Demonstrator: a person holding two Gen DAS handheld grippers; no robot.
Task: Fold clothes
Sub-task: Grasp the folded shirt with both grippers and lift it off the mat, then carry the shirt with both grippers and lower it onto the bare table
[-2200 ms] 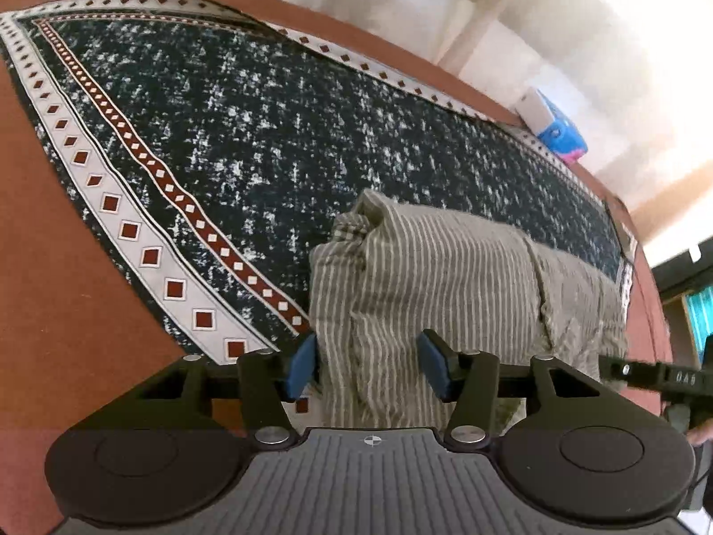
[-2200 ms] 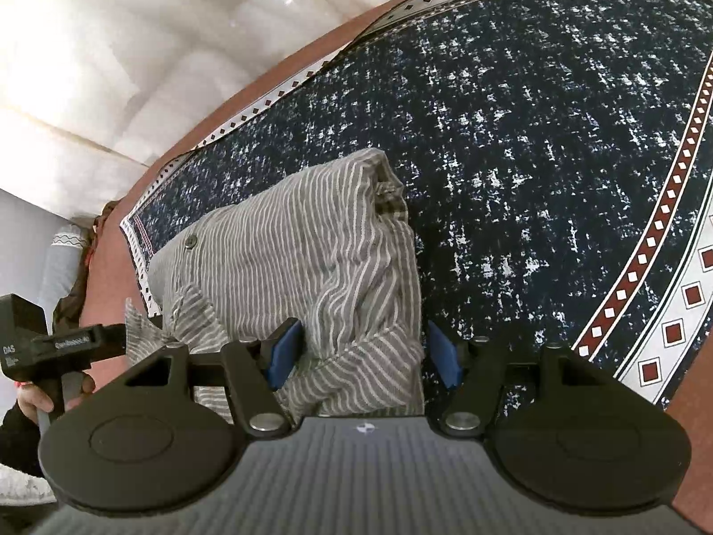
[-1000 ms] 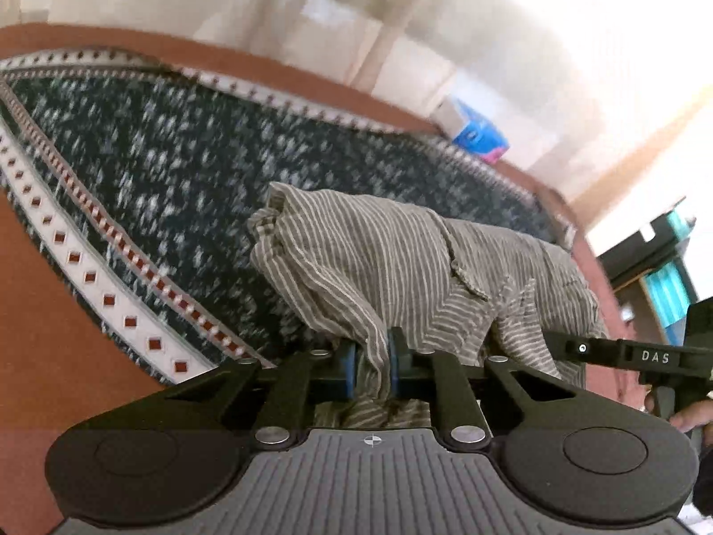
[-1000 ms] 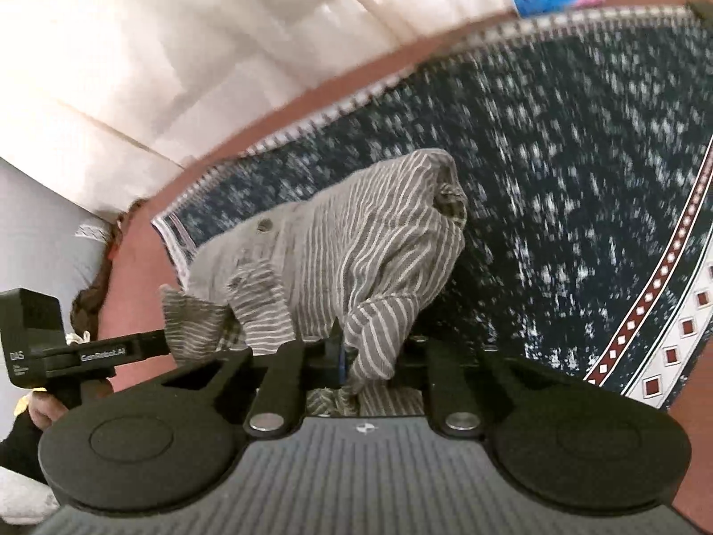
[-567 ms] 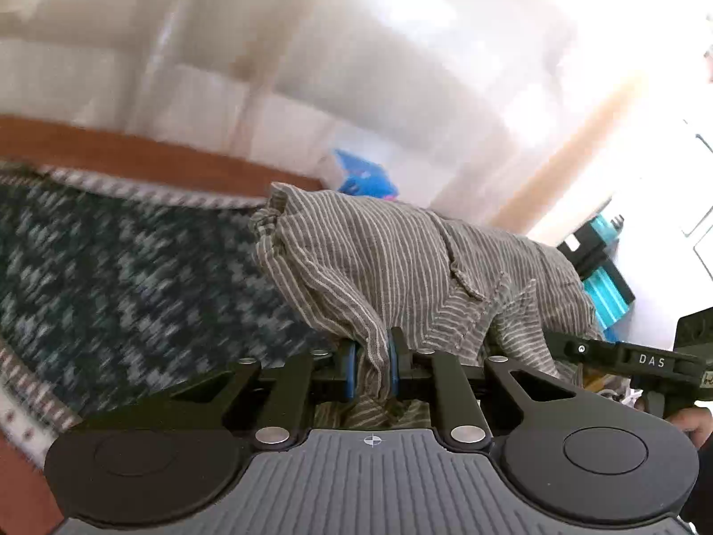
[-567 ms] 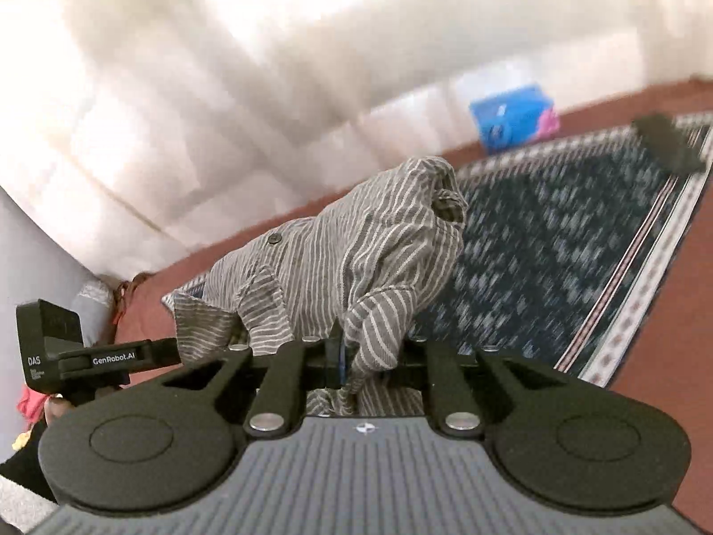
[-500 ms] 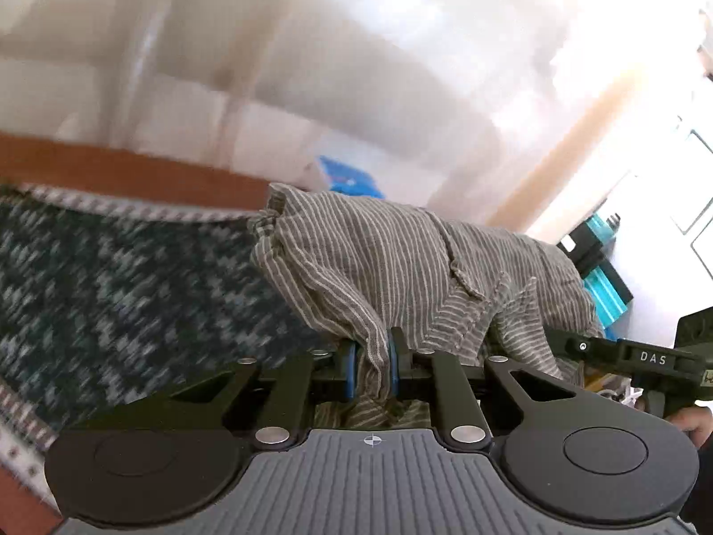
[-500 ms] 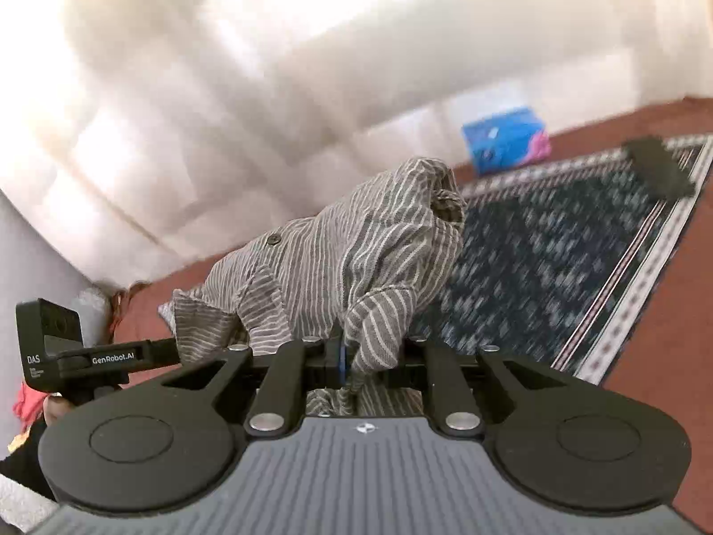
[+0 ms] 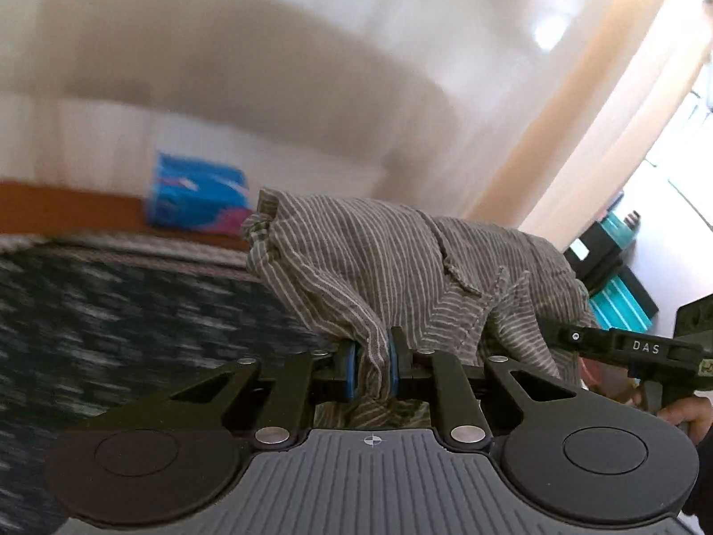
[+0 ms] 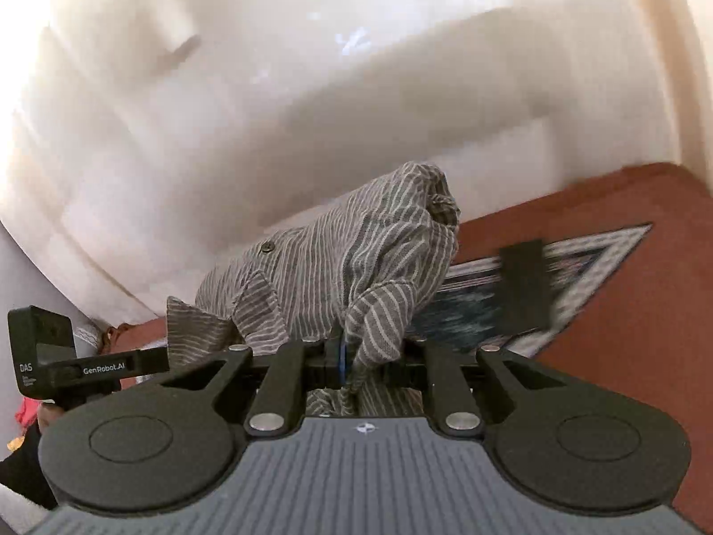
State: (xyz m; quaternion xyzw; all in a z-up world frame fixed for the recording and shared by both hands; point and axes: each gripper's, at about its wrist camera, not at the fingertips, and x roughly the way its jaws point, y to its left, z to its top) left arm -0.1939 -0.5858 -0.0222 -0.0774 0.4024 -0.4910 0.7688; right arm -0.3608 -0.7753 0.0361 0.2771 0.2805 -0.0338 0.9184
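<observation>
A grey-and-white striped shirt (image 9: 379, 263), folded into a bundle, hangs in the air between both grippers. My left gripper (image 9: 372, 368) is shut on a fold of its near edge, cloth pinched between the blue pads. My right gripper (image 10: 356, 356) is shut on the shirt's (image 10: 356, 258) other side; a button and a collar flap show to the left. Each wrist view catches the other gripper's black body: the right one (image 9: 624, 347) at the far right, the left one (image 10: 67, 365) at the far left. The shirt's underside is hidden.
A dark speckled bedspread (image 9: 111, 312) with a diamond-patterned border (image 10: 601, 258) lies below on a rust-brown surface (image 10: 646, 312). A blue tissue pack (image 9: 196, 198) sits at its far edge. A black rectangular object (image 10: 523, 285) lies on the spread. Pale curtains fill the background; teal boxes (image 9: 619, 303) stand at the right.
Both grippers have lifted the shirt off the bedspread and swung it across the room together. The views now face the curtains and the spread's far edge. The grips are unchanged.
</observation>
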